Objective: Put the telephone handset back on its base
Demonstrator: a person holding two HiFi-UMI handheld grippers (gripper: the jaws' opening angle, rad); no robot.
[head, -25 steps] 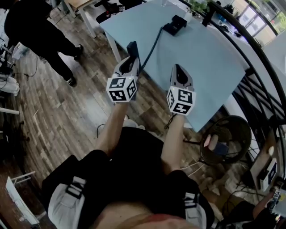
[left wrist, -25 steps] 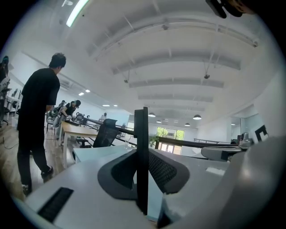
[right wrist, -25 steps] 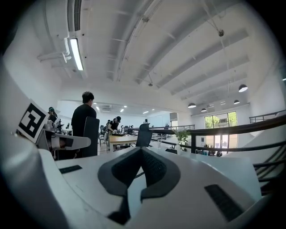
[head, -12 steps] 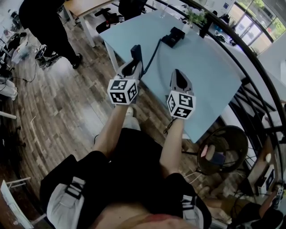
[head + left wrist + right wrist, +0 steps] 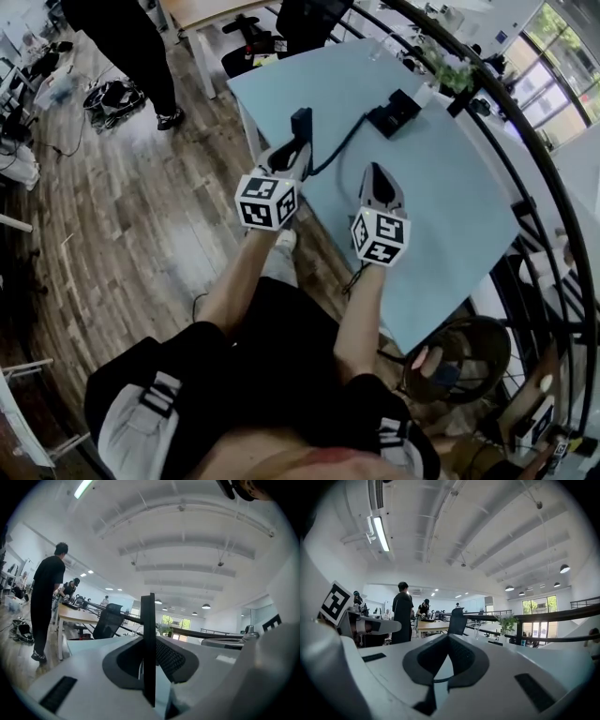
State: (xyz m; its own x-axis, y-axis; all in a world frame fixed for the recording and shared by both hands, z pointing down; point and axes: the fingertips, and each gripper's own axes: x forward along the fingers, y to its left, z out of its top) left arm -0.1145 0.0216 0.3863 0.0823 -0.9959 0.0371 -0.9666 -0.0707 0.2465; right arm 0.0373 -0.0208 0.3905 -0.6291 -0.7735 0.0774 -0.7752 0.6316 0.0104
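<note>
Since a second earlier, the telephone handset (image 5: 301,125) had been carried forward over the worktop (image 5: 450,187), and the base (image 5: 394,112) sat closer to it in the head view. The handset stood upright and edge-on, clenched between the jaws of the left claw (image 5: 294,153), its top rising clear of them. Its cord (image 5: 339,150) ran across the worktop to the base. That high grip probably kept the cord from dragging and left the handset's length free to be laid down. The base lay ahead and to the right of the left claw, still apart from it, near the worktop's far edge. The right claw (image 5: 375,176) hung beside the left with its jaws together, grasping nothing, likely held in reserve.
</note>
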